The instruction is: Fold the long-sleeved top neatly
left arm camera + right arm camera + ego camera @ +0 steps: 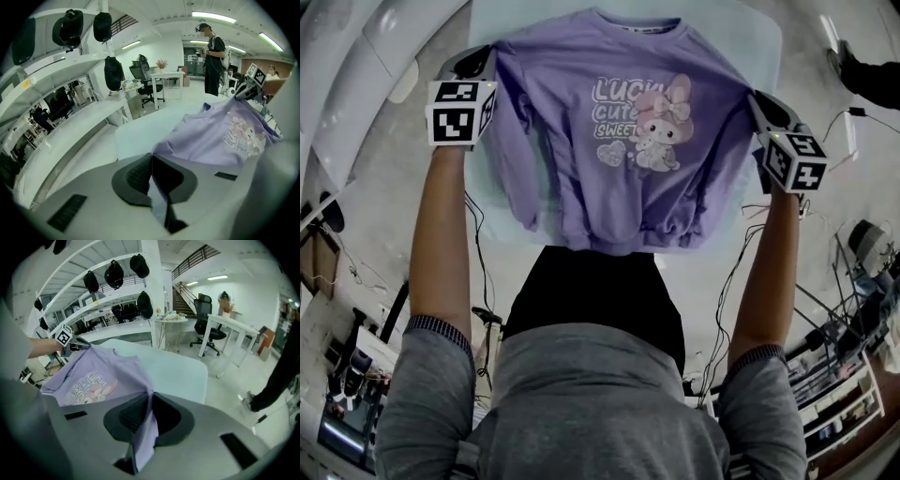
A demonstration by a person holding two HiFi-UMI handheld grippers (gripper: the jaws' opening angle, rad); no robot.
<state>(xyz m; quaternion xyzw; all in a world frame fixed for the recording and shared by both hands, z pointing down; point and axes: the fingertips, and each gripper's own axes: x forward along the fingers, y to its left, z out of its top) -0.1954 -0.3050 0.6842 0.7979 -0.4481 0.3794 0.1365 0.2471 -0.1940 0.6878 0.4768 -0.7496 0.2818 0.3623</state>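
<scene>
A purple long-sleeved top [619,141] with a pink cartoon print hangs stretched between my two grippers above a pale table [534,28]. My left gripper [483,66] is shut on the top's left shoulder; purple cloth [161,206] is pinched between its pads. At the other shoulder my right gripper [759,103] is shut on the top, with a fold of cloth [147,427] running down between its pads. The hem and the sleeve ends hang loose near my body. The print faces up in the head view.
The pale table top [173,366] lies beneath the garment. White shelves [70,61] with dark caps run along the left. A person [213,58] stands farther back by desks and office chairs [206,329]. Cables [741,262] trail across the floor on the right.
</scene>
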